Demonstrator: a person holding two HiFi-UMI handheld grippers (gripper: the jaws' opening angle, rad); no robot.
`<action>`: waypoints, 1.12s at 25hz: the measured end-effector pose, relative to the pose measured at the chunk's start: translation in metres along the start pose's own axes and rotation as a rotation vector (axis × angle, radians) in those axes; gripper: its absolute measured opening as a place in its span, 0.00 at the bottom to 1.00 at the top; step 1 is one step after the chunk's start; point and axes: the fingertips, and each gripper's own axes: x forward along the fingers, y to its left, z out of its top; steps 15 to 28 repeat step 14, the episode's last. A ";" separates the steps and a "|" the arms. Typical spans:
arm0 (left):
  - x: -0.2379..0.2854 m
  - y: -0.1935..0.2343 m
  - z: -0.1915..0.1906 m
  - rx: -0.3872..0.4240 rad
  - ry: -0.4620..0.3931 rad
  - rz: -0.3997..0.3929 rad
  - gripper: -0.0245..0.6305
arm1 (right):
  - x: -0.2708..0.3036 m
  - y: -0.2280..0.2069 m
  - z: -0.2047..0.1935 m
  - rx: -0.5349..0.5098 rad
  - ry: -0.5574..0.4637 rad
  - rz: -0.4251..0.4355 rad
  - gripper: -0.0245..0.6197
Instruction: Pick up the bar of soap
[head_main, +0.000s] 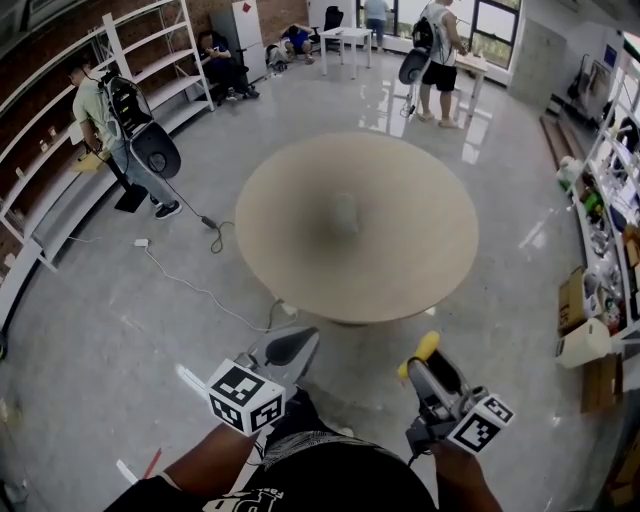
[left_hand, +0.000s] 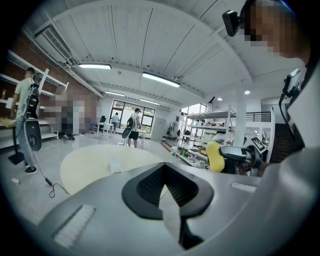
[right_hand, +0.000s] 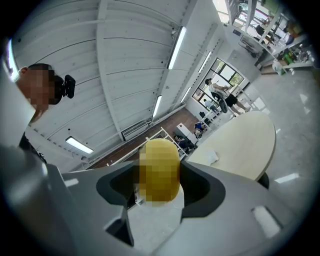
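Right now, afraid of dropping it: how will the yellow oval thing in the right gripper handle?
The yellow oval thing, clamped in the right gripper, is rounded, so it may slip out if squeezed hard. It bulges past the jaws undented, so probably stiff. Set on the table, it might roll.

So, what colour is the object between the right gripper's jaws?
Yellow: the object shows best in the right gripper view.

Bright daylight, fisheye warp, soft focus
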 end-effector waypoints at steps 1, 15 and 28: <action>-0.002 -0.001 0.000 0.000 0.000 0.001 0.05 | -0.001 0.000 0.001 -0.004 -0.003 -0.004 0.45; -0.002 -0.003 0.008 0.025 -0.013 -0.001 0.05 | -0.001 0.000 0.013 -0.034 -0.033 -0.008 0.45; -0.002 -0.003 0.008 0.025 -0.013 -0.001 0.05 | -0.001 0.000 0.013 -0.034 -0.033 -0.008 0.45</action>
